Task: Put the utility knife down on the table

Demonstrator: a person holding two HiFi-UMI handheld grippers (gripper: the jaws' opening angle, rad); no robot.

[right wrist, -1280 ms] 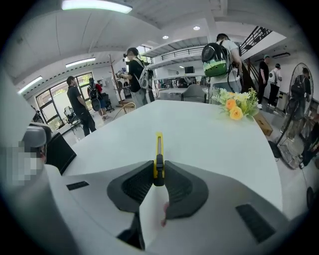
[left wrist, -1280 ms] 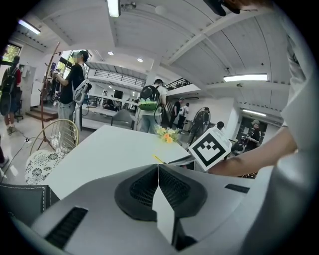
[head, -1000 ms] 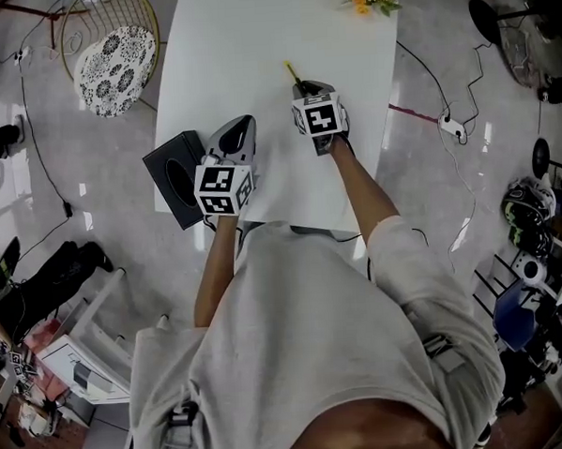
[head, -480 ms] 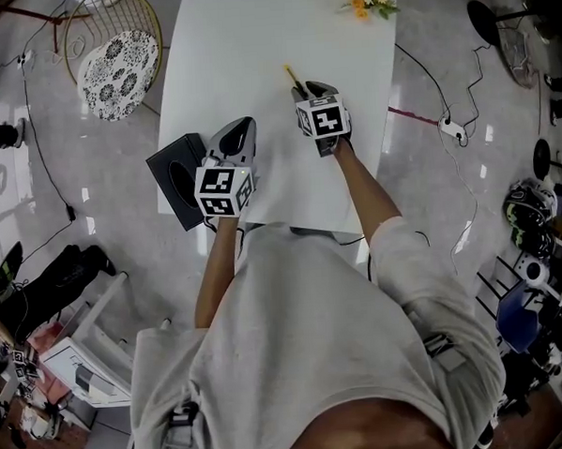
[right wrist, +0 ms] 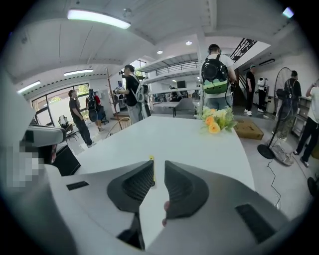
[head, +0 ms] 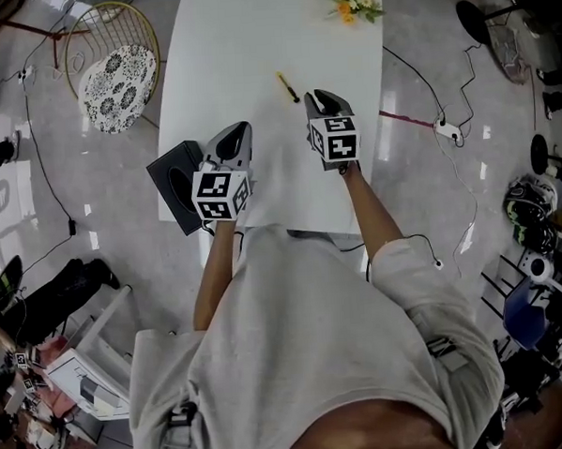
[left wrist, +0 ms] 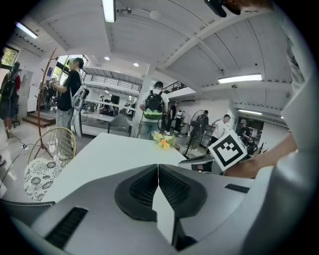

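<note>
The right claw is held over the white surface, jaws parted and just drawn somewhat narrower, with nothing pinched between them. The utility knife, yellow and black, is seen lying flat on the surface just ahead of those jaws, untouched. The left claw is pressed together, empty, near a black box at the surface's edge.

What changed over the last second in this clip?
The right gripper let go of the utility knife, which now lies on the table, and pulled back from it; its jaws have just been closing, with nothing between them. The left gripper, shut, stayed beside the black box.
</note>
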